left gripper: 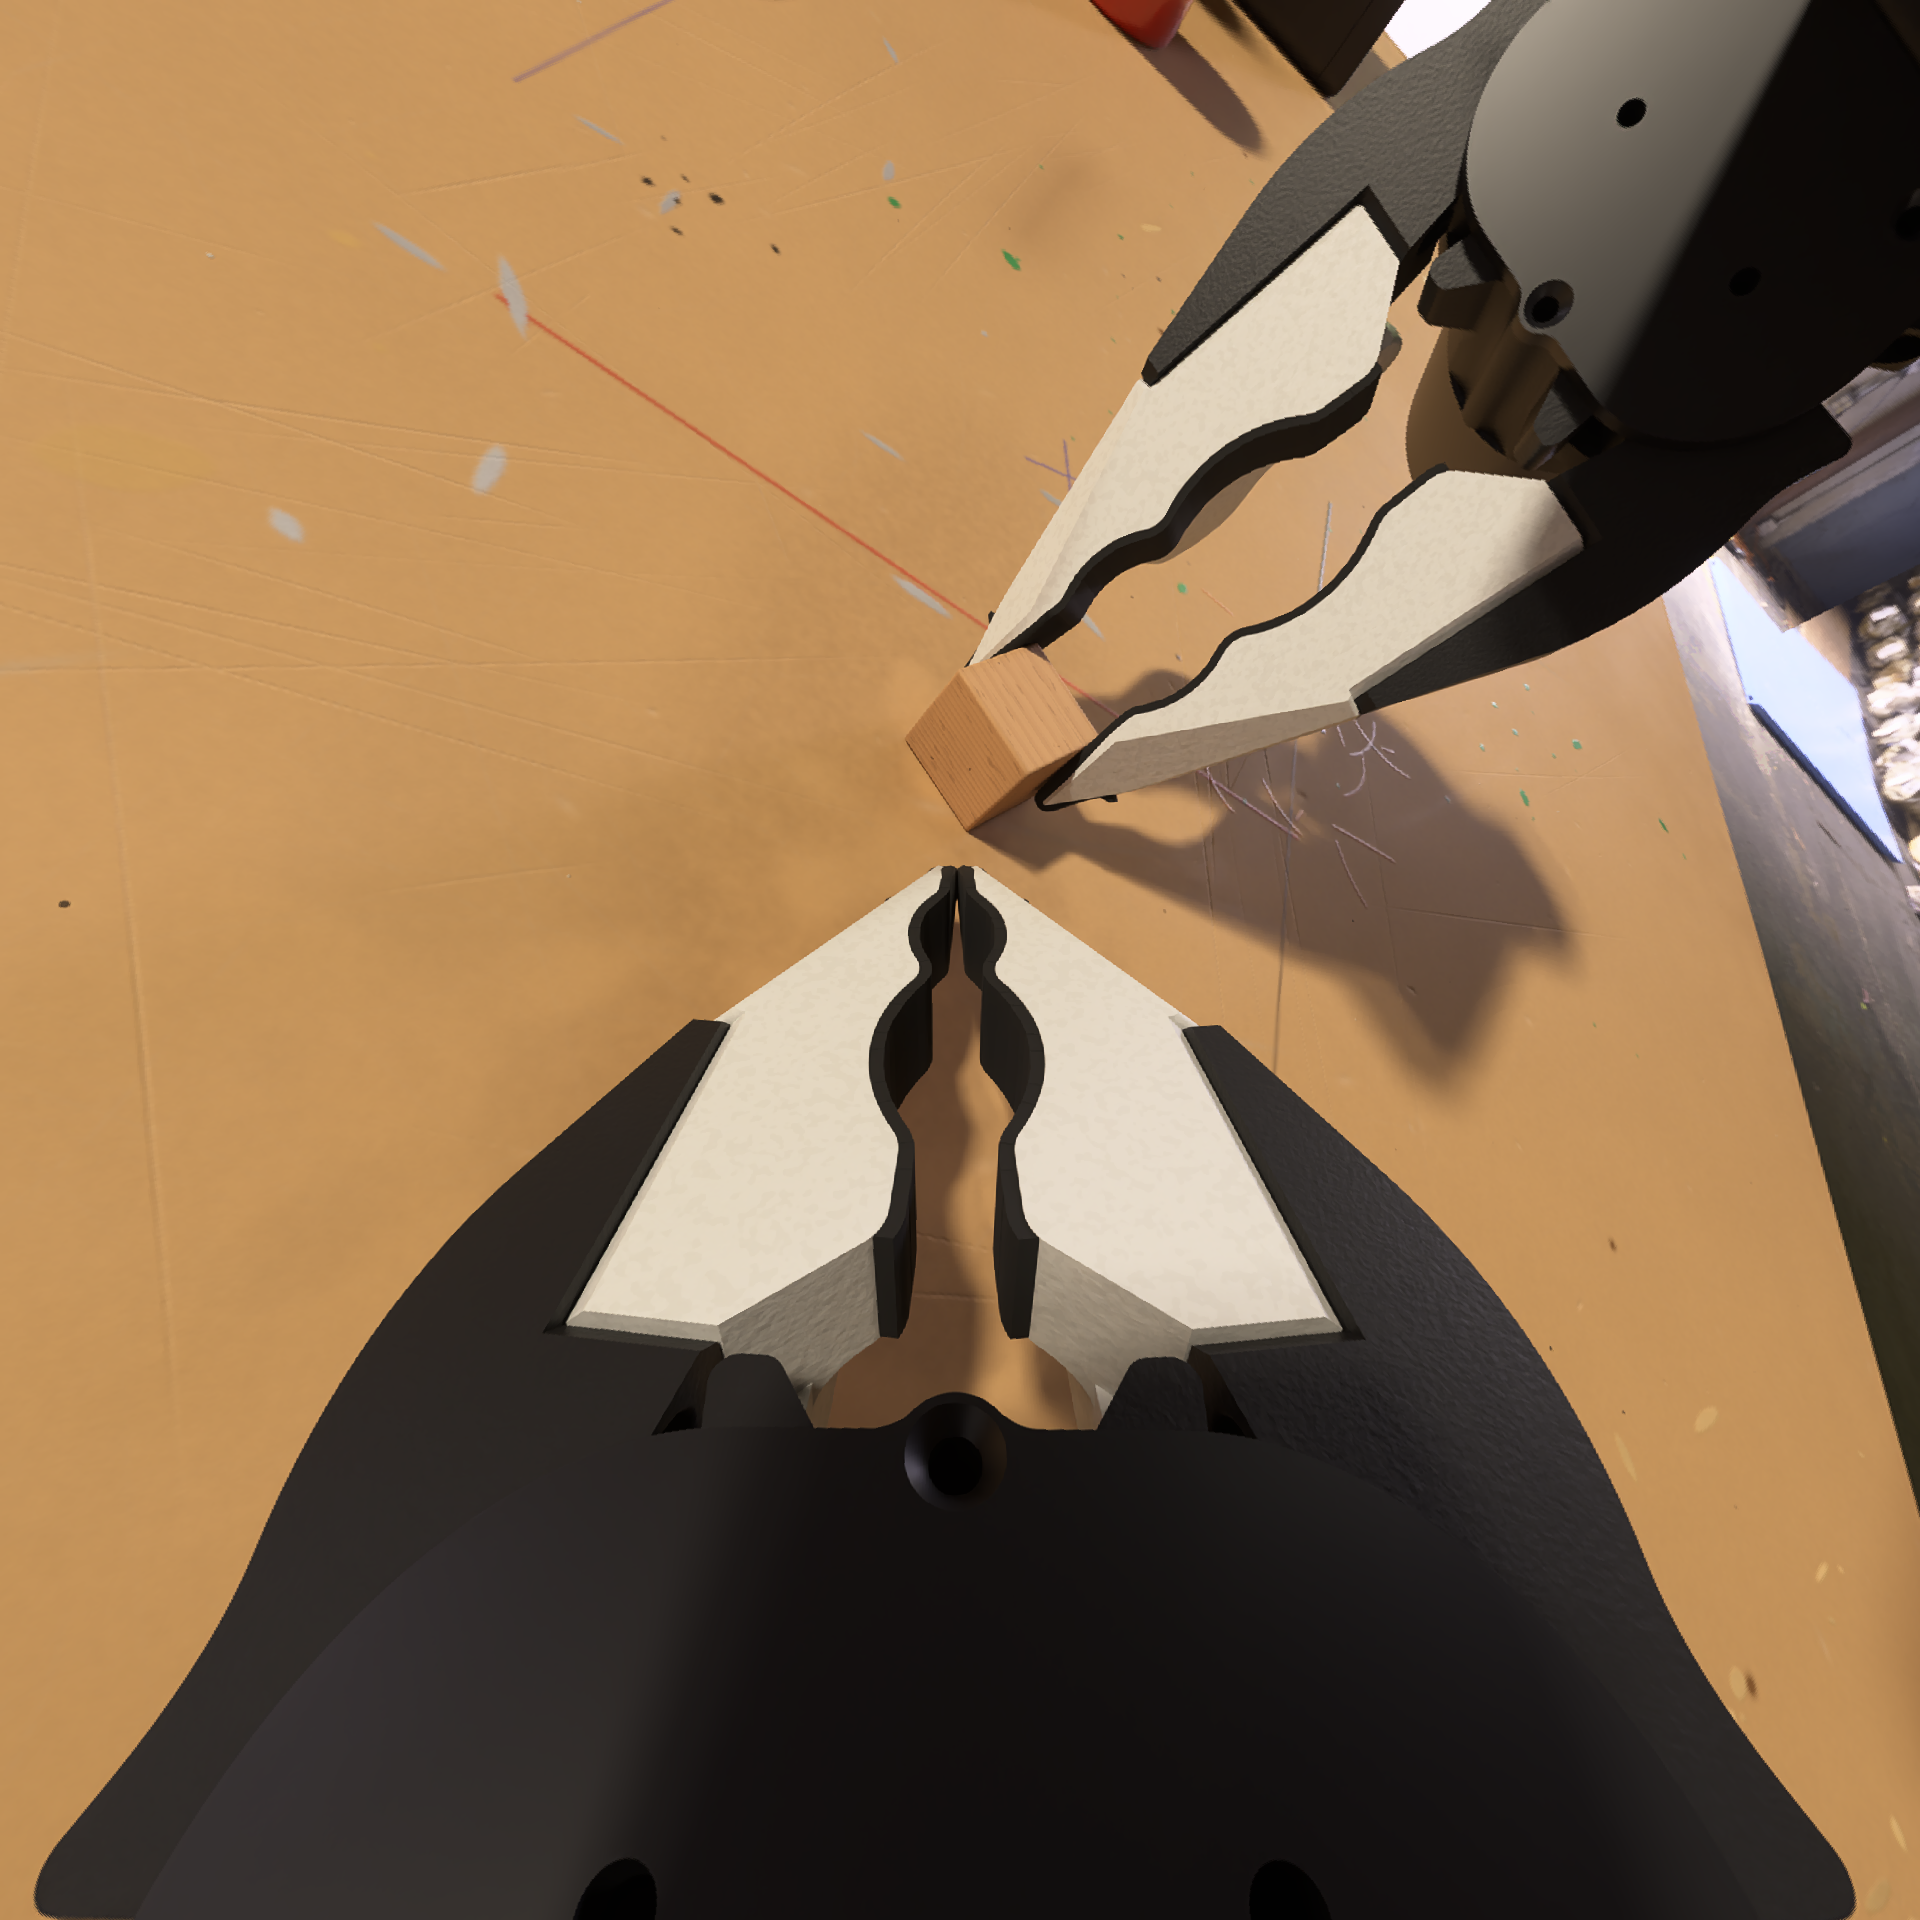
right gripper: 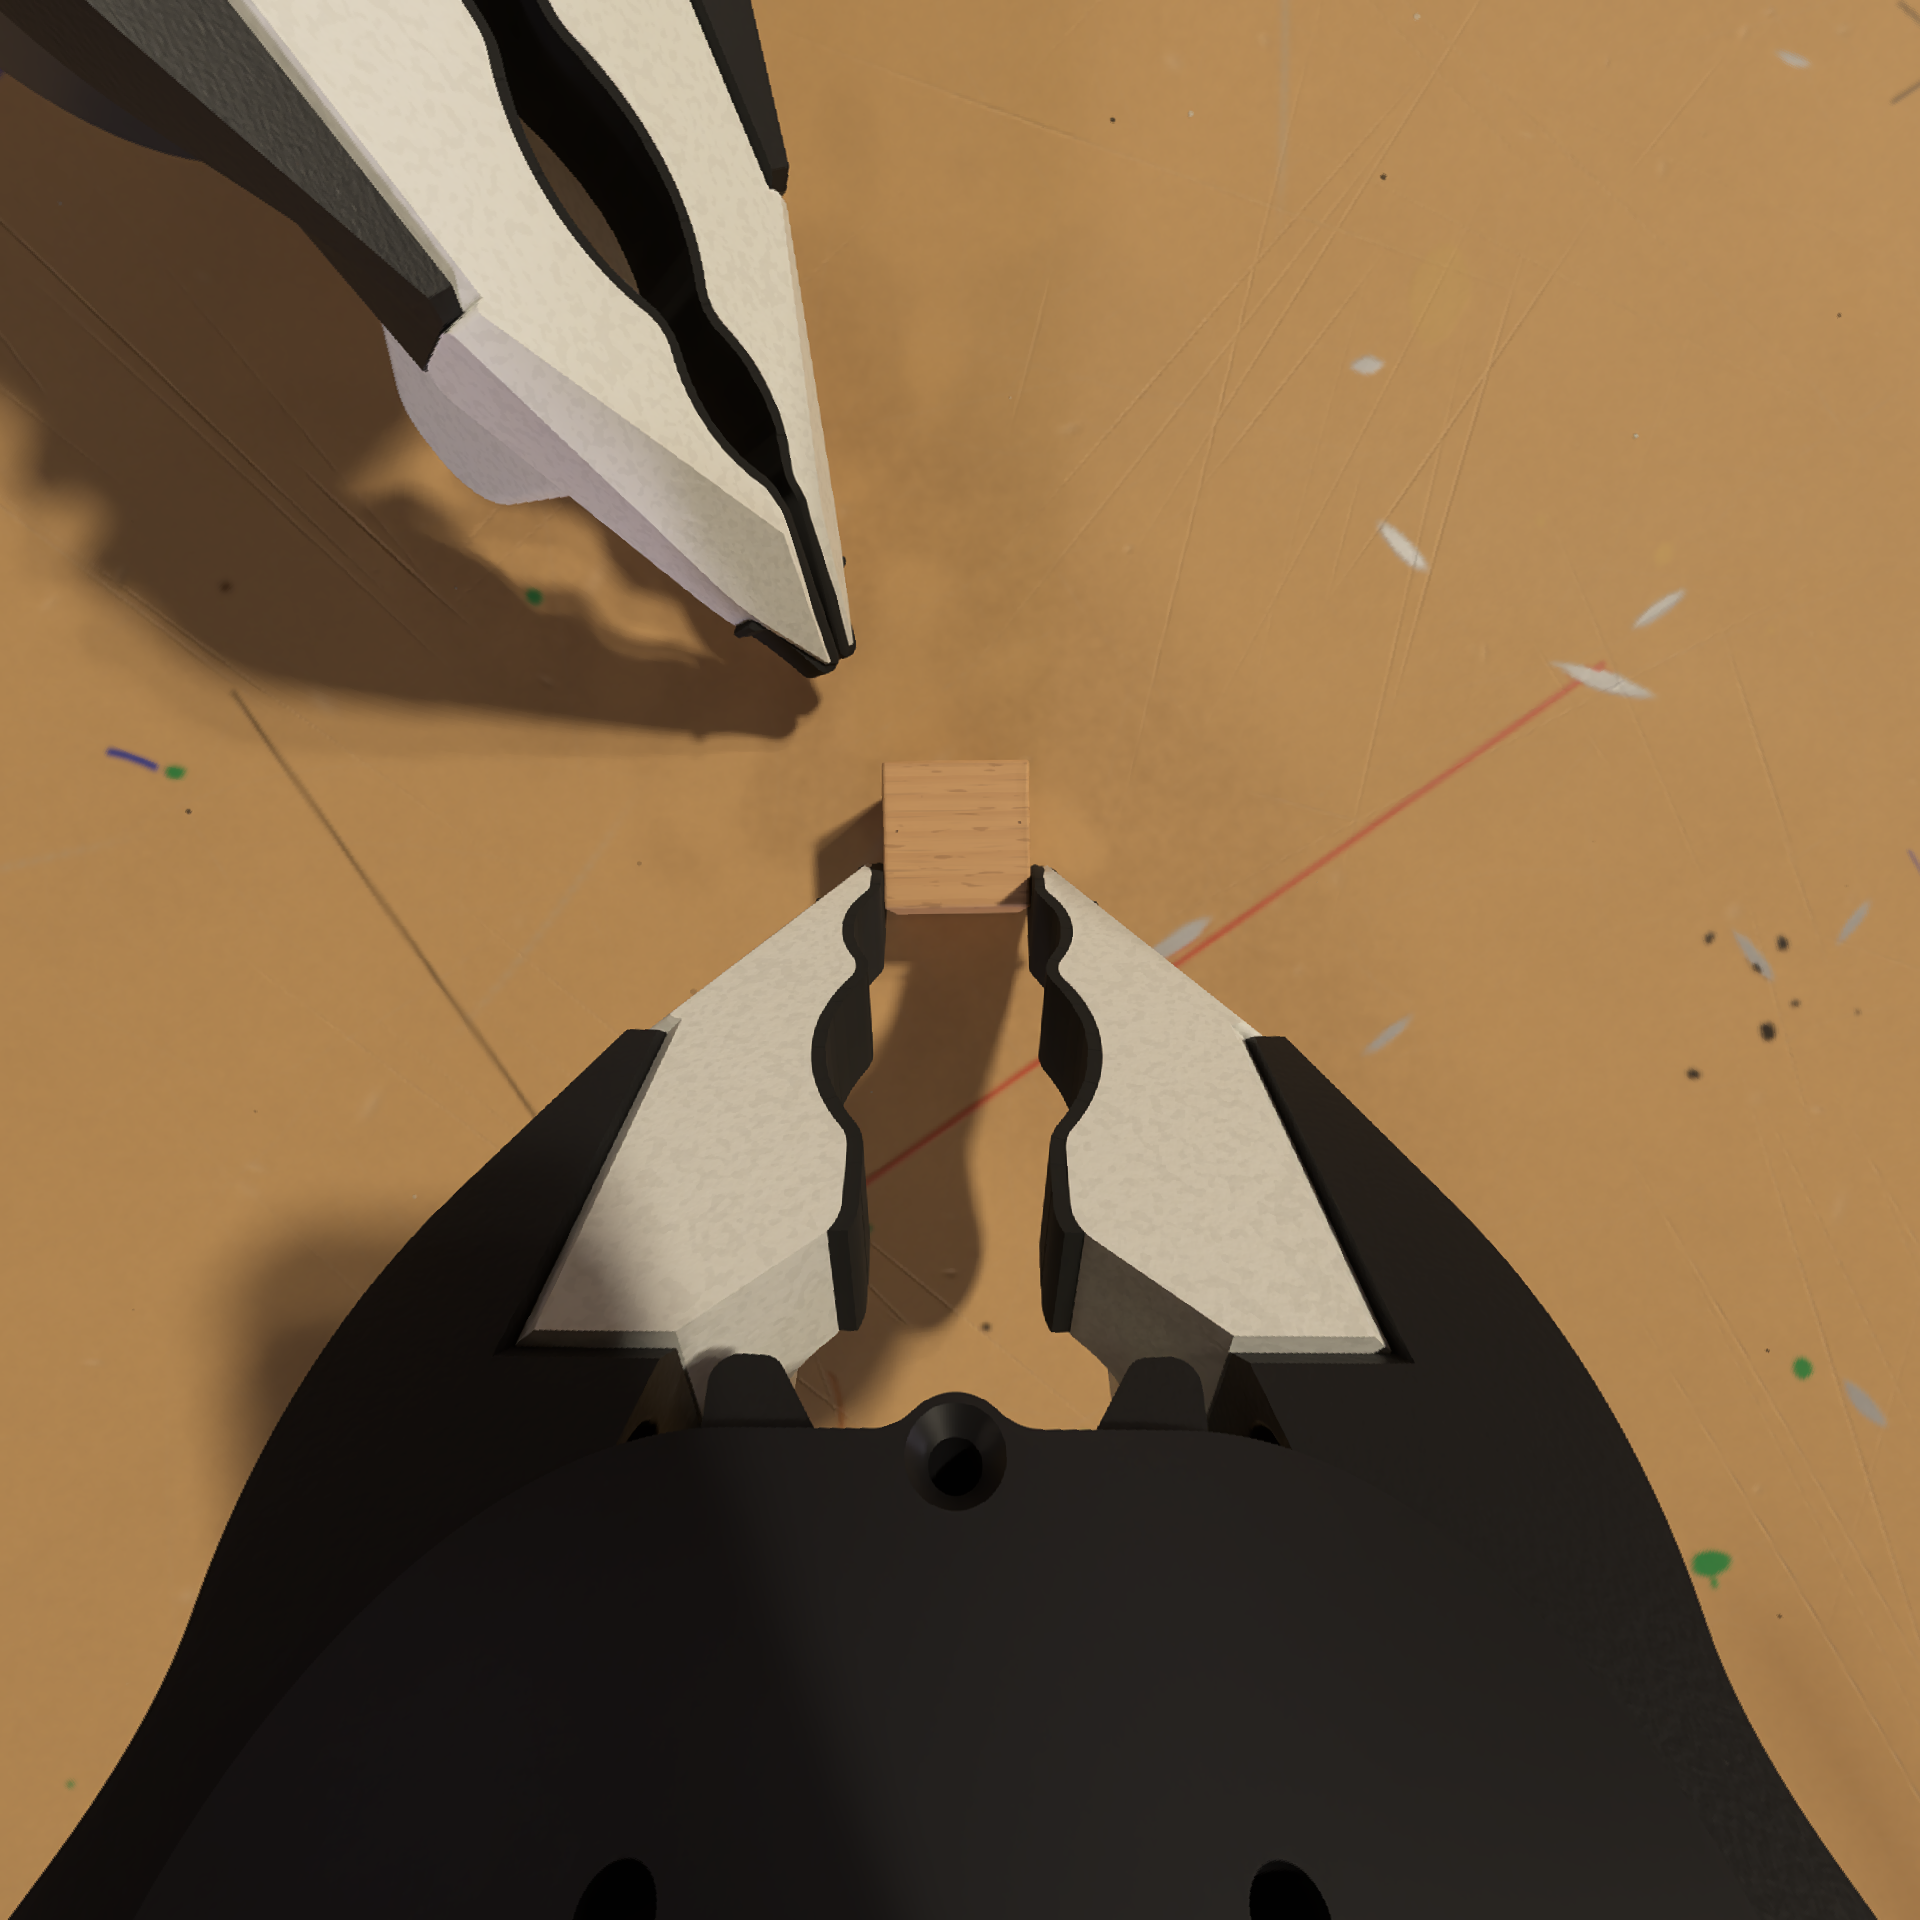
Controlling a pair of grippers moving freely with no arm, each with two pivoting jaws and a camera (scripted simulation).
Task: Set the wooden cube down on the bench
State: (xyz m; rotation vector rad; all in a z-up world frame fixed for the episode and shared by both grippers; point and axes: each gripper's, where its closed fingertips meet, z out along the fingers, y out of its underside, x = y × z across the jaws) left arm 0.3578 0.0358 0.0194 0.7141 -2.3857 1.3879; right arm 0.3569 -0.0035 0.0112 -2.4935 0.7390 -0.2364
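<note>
A small wooden cube (right gripper: 954, 821) sits between the fingertips of my right gripper (right gripper: 956, 885), which grip its two sides at its near end. In the left wrist view the cube (left gripper: 987, 738) appears to rest on the orange-brown bench (left gripper: 468, 727), held by the right gripper (left gripper: 1023, 727) coming in from the upper right. My left gripper (left gripper: 956, 875) is shut and empty, with its tips just short of the cube. In the right wrist view the left gripper (right gripper: 828, 655) points at the cube from the upper left, a small gap away.
The bench (right gripper: 1403, 312) is scratched, with paint specks and a thin red line (right gripper: 1382, 800). Its right edge (left gripper: 1756, 935) drops to a dark floor. A red object (left gripper: 1138, 16) and a dark block (left gripper: 1320, 42) stand at the far edge.
</note>
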